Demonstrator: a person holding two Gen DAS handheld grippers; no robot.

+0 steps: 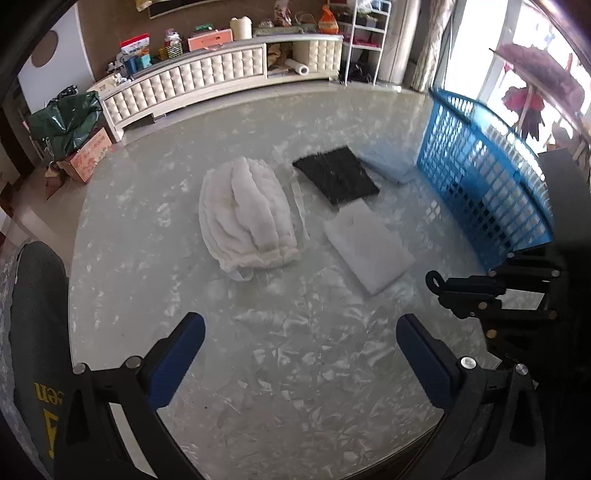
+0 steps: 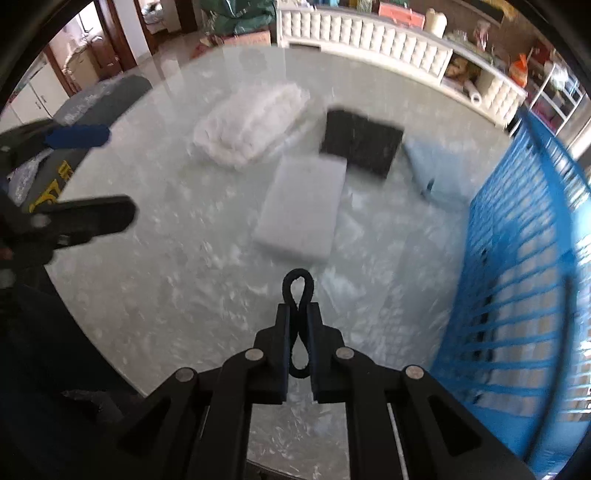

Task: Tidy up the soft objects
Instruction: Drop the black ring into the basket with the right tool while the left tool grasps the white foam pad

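On the glass table lie a bundled white cloth (image 1: 245, 210) (image 2: 251, 125), a black pad (image 1: 336, 175) (image 2: 360, 142), a white foam pad (image 1: 369, 249) (image 2: 301, 206) and a pale blue pad (image 1: 388, 166) (image 2: 432, 171). A blue basket (image 1: 484, 188) (image 2: 524, 288) stands at the right. My left gripper (image 1: 299, 343) is open and empty above the near table. My right gripper (image 2: 298, 314) is shut on a black elastic loop (image 2: 298, 284), left of the basket; it also shows in the left wrist view (image 1: 443, 286).
A white tufted cabinet (image 1: 207, 77) with clutter stands beyond the table. A green bag (image 1: 66, 118) sits on boxes at far left. A grey chair back (image 1: 37, 306) is at the table's left edge. A white shelf rack (image 1: 365, 33) stands behind.
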